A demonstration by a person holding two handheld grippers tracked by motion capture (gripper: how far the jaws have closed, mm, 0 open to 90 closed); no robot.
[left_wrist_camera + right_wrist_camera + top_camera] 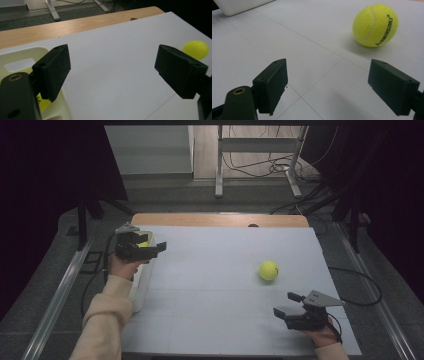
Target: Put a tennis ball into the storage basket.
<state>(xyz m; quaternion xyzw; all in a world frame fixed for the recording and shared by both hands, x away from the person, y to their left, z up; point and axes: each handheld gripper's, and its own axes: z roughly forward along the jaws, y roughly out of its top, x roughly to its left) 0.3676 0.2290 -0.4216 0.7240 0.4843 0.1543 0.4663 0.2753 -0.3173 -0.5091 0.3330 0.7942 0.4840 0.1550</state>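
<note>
Wide open white table (220,270) between the two hands, nothing on it but one tennis ball (268,270) sitting right of centre. The right gripper (288,306) has its fingers (272,85) spread, with bare surface all the way up to that ball. Over on the left edge, the white bin (142,280) is the one real obstacle, walls up, and the left gripper (150,245) hangs over its far end, jaws apart, a second ball (43,104) below.
</note>
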